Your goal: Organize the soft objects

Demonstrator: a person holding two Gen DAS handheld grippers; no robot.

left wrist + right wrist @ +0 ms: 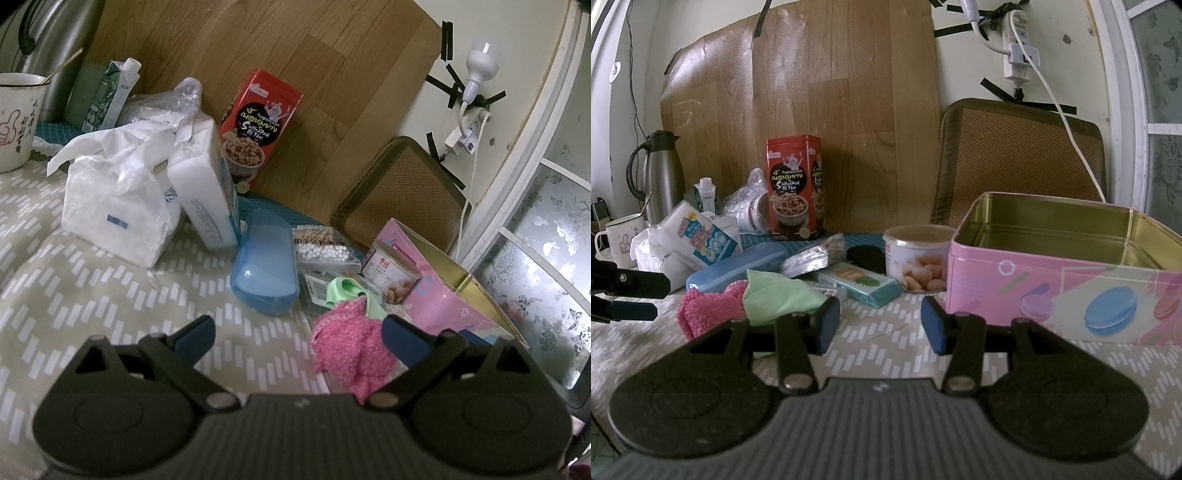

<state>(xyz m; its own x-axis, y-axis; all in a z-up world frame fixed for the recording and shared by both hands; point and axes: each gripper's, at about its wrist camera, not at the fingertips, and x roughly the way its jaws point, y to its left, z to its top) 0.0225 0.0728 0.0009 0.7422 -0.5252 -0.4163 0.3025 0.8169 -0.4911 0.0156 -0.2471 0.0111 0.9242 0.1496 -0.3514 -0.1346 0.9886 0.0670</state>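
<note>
The pink knitted cloth (351,354) lies crumpled on the tablecloth (92,295), just ahead of the left gripper (299,332) and touching its right pad — that hand is nearer. Both grippers stand apart, empty. The right gripper (879,321) sits beside the pink tin (1052,295) — open, nothing visible inside.

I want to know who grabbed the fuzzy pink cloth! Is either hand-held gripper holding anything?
Nothing is held. The left hand-held gripper is open, beside the fuzzy pink knitted cloth but not pinching it. The right hand-held gripper is open over bare tablecloth.
</note>
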